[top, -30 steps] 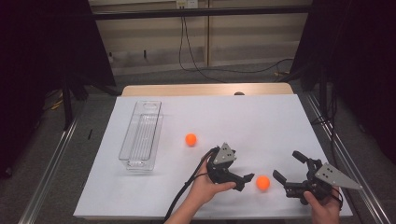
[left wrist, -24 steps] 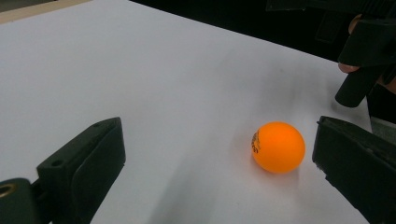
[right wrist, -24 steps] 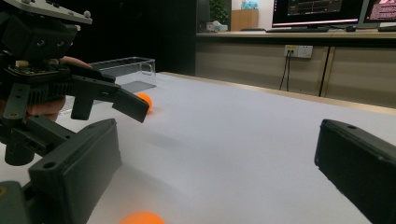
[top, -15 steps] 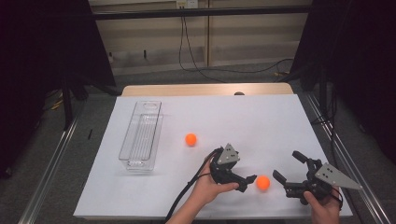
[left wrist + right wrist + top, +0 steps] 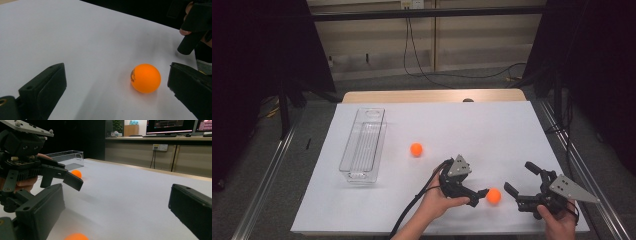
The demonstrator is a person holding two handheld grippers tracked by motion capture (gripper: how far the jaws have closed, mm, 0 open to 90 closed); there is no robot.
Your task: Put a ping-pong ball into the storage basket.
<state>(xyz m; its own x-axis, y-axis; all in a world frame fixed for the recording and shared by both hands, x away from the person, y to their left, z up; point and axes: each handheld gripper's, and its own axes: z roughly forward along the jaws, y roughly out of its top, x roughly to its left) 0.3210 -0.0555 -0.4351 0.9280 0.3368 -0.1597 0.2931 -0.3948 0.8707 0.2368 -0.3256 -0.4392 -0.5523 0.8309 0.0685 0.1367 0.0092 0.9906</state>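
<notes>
Two orange balls lie on the white table. The near ball [image 5: 493, 195] rests just beyond the tips of my left gripper [image 5: 479, 196], which is open. In the left gripper view this ball [image 5: 145, 78] lies on the table a little ahead of the open left gripper [image 5: 116, 92], closer to the right jaw and touching neither. My right gripper [image 5: 519, 177] stands open to the ball's right with nothing between its jaws; the ball [image 5: 76, 236] peeks in at the bottom of the right gripper view. The far ball [image 5: 416, 149] sits mid-table.
A clear plastic bin [image 5: 362, 145] lies lengthwise on the table's left part. The far ball [image 5: 76, 173] and the bin [image 5: 65, 157] appear behind the left gripper [image 5: 30, 157] in the right gripper view. Metal rails run along both table sides.
</notes>
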